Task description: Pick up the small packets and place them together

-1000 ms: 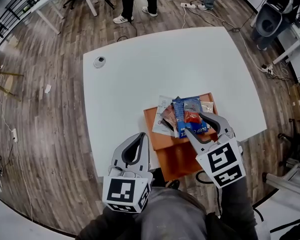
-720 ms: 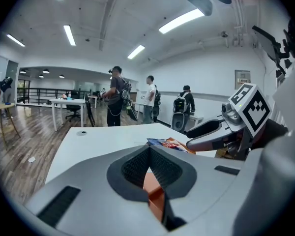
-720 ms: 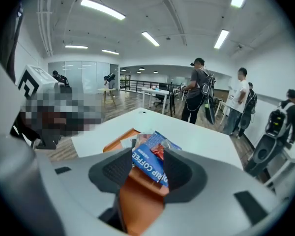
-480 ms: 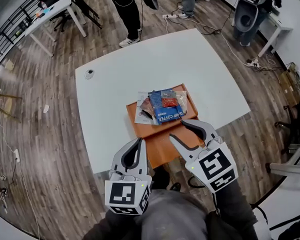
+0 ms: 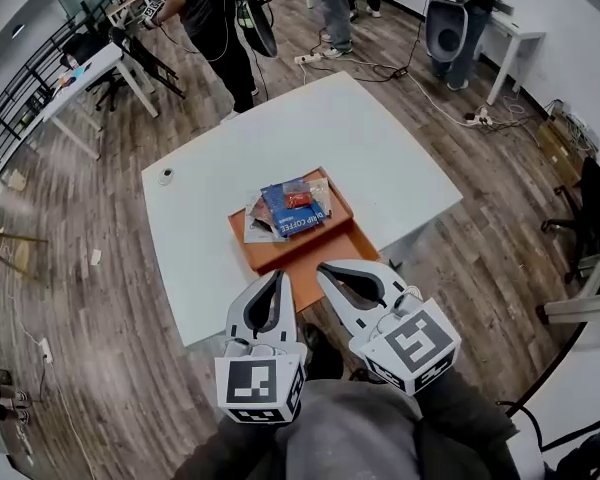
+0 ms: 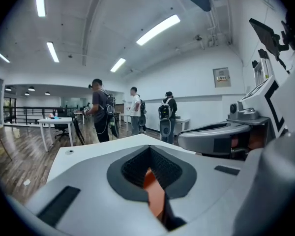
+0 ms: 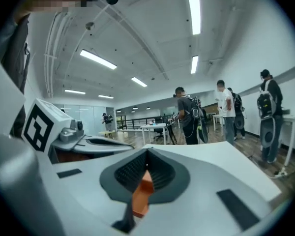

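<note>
**Both claws drawn back, packets heaped on the tray**

Since a second ago both grippers have pulled away from the pile towards the person, and the right one, which stood open over the packets, has just been closing with nothing between its jaws.

Head view: the packets (image 5: 290,206) lie together in an overlapping heap on the far part of the orange tray (image 5: 332,203), which sits on the white table (image 5: 380,138). The left gripper (image 5: 278,278) and right gripper (image 5: 325,268) hang side by side at the tray's near edge, clear of the heap.

Left gripper view: the left gripper (image 6: 148,149) has its jaws together and empty. A strip of orange tray (image 6: 155,193) shows through the gap behind the tips, and people (image 6: 102,109) stand beyond the table.

Right gripper view: the right gripper (image 7: 147,154) has its jaws together and empty, with orange tray (image 7: 142,193) showing behind the tips.
</note>
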### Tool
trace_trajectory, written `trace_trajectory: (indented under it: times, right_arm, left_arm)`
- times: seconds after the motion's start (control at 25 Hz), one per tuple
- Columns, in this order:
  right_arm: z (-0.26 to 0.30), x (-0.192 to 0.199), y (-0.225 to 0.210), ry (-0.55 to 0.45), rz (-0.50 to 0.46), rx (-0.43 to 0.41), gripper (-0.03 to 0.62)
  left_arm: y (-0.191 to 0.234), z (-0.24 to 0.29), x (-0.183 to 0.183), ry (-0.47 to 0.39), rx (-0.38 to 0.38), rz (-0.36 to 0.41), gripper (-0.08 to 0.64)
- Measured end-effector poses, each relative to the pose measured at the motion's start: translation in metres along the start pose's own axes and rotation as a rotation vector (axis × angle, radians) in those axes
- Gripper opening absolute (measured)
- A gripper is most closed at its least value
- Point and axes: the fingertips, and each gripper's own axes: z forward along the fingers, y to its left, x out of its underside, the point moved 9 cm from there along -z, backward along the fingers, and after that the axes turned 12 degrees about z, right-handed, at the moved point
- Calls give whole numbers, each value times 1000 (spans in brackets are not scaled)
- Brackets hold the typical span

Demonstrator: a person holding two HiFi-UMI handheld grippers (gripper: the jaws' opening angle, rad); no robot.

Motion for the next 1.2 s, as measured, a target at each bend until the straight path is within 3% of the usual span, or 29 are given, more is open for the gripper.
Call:
trace_trajectory:
  times: [0.36, 1.04, 1.2]
  right_arm:
    - [-25, -15, 11, -131, -21, 33, 6]
    - [-37, -21, 10, -162, -55, 79, 5]
    - [-31, -23, 13, -164, -56, 62, 5]
  left_arm:
    - [-7, -15, -21, -49, -27, 58, -3]
    - [-22, -9, -30, -73, 19, 65, -3]
    - [-17, -15, -31, -64, -1, 61, -3]
